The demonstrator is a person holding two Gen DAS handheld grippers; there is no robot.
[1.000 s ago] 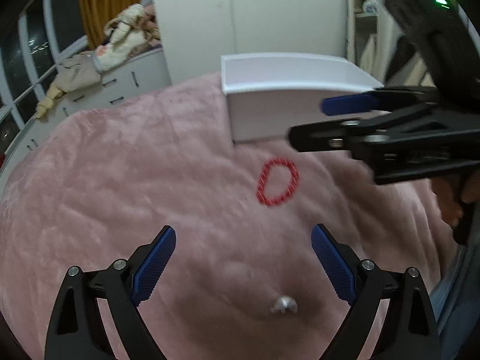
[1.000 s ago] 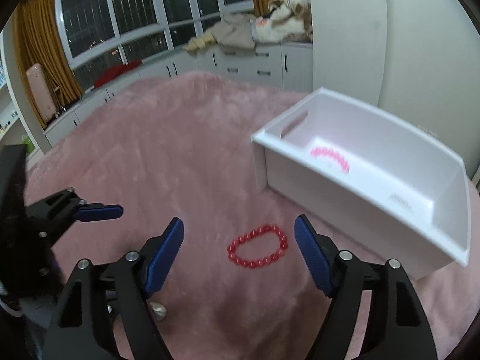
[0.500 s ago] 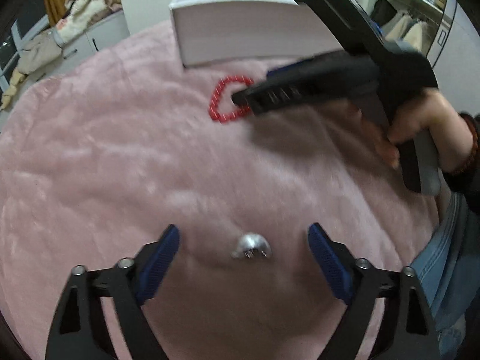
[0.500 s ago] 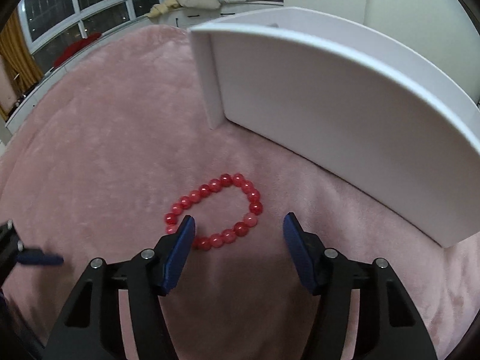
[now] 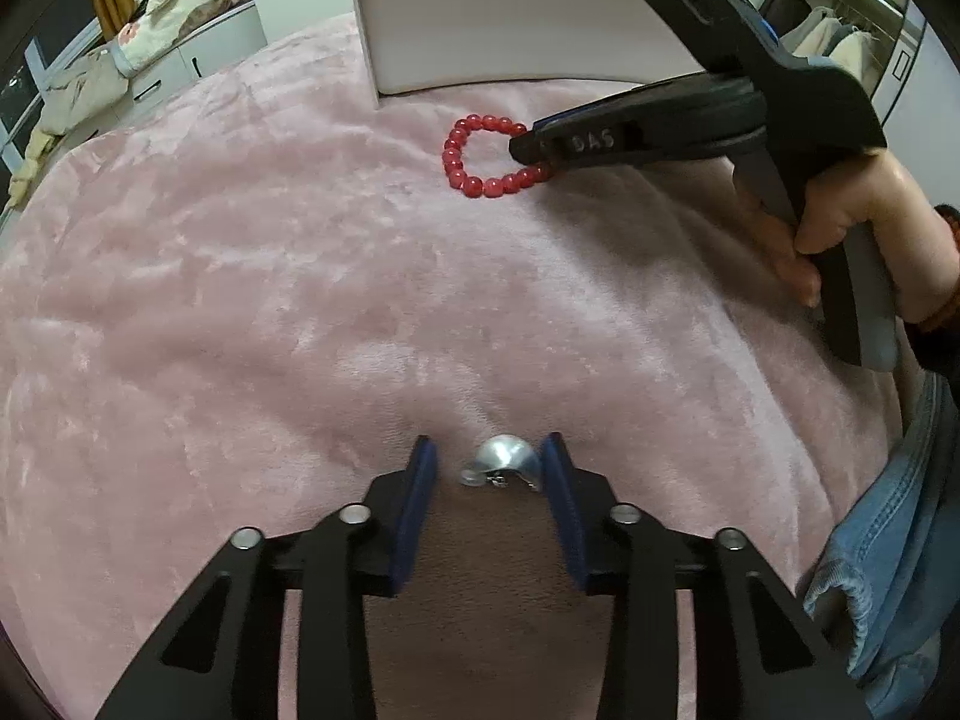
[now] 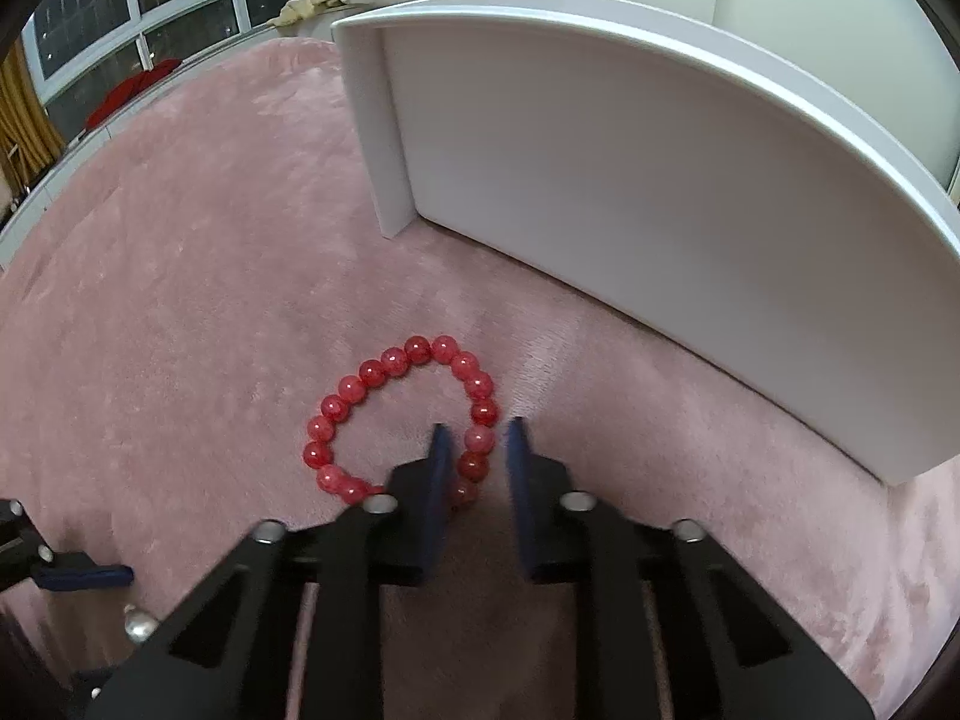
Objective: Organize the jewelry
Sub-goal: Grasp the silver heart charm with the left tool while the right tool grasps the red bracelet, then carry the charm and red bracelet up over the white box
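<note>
A red bead bracelet [image 6: 384, 408] lies on the pink plush blanket in front of a white box [image 6: 630, 192]. My right gripper [image 6: 477, 450] is low on the blanket, its jaws narrowed around the bracelet's near-right beads with a small gap on each side. In the left wrist view the bracelet [image 5: 474, 159] lies far ahead with the right gripper on it. My left gripper [image 5: 487, 468] sits on the blanket with its jaws partly closed around a small silver earring [image 5: 504, 462]; the right pad touches it, the left pad stands apart.
The white box [image 5: 480, 30] stands at the far edge of the blanket. White cabinets with piled clothes and windows lie beyond. The person's hand [image 5: 852, 228] and a denim-clad leg [image 5: 888, 540] are at the right.
Both grippers came down onto the blanket and narrowed their jaws, the left around the silver earring, the right around the bracelet's near side.
</note>
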